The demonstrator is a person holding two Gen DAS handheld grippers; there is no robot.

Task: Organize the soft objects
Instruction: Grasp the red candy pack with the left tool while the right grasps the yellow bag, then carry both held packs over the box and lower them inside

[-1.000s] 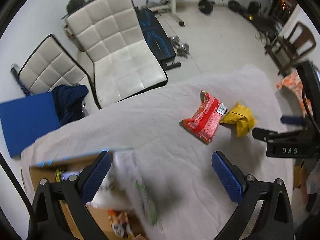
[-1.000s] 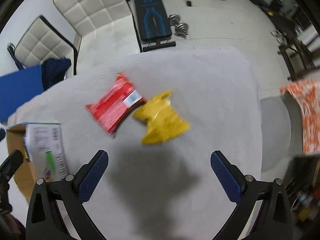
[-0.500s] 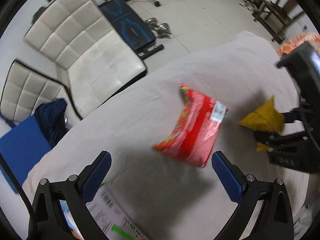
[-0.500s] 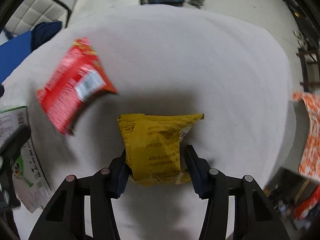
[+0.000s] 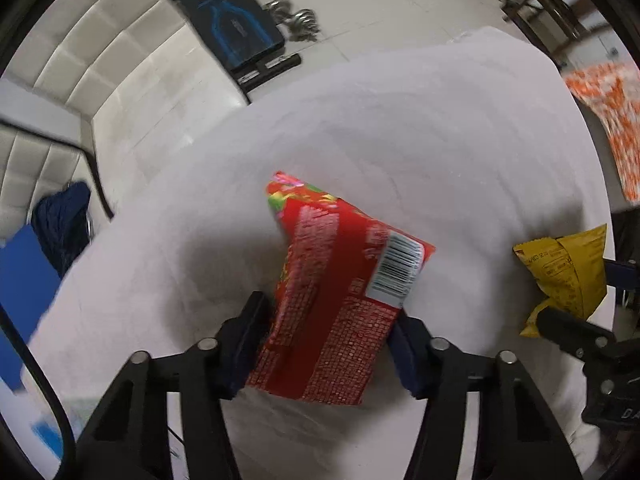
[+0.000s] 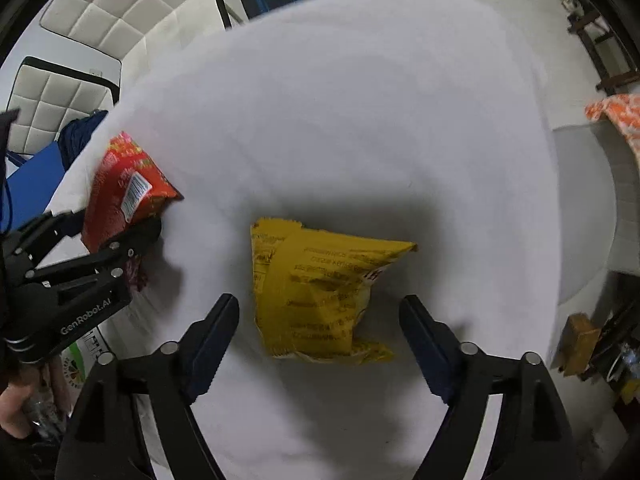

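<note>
Newly clamped red packet (image 5: 336, 316), lengthwise outward

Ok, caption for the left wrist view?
Left fingers clamp the red packet above the white cloth.

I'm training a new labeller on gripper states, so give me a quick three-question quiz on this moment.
1. True or false: the left gripper is shut on the red packet.
2. What lies between the right gripper's open fingers? A) red packet B) yellow packet C) nothing
3. Fill in: the table is covered by a white ____.

Key: 1 true; 2 B; 3 cloth.
</note>
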